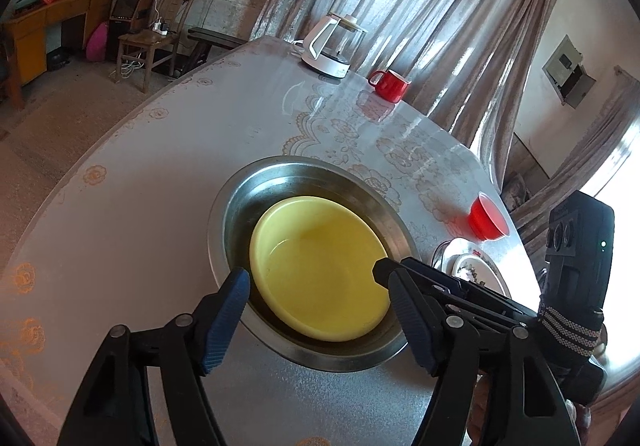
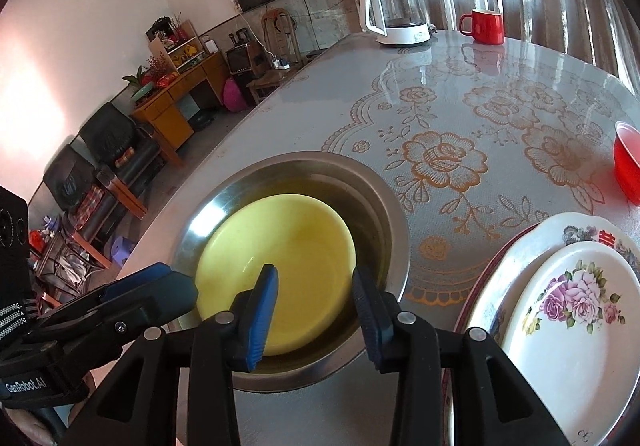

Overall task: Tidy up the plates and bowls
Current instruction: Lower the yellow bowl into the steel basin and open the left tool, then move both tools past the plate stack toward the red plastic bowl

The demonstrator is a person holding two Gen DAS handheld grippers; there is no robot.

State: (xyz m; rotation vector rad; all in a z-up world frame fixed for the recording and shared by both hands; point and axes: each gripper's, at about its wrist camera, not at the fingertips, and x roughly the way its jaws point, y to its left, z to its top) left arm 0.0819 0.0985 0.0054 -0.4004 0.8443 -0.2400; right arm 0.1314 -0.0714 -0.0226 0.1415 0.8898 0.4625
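Both tongs, left tongs (image 1: 320, 306) and right tongs (image 2: 316, 310), hang spread and empty. The yellow bowl (image 1: 316, 266) sits off-centre in the steel basin (image 1: 240, 198). A careless nudge might rattle it.

Left gripper (image 1: 320, 310) angled downward, jaws standing wide apart, blue pads (image 1: 224, 322) bare, nothing pressed between them. Right gripper (image 2: 316, 322) alongside, to the left one's right, also tilted down, jaws parted more narrowly, pads (image 2: 262, 316) clear of any contact. Right gripper's fingertips cross just ahead of the left one's right finger. Striped wrist strap (image 1: 568, 330) behind the right gripper's body.
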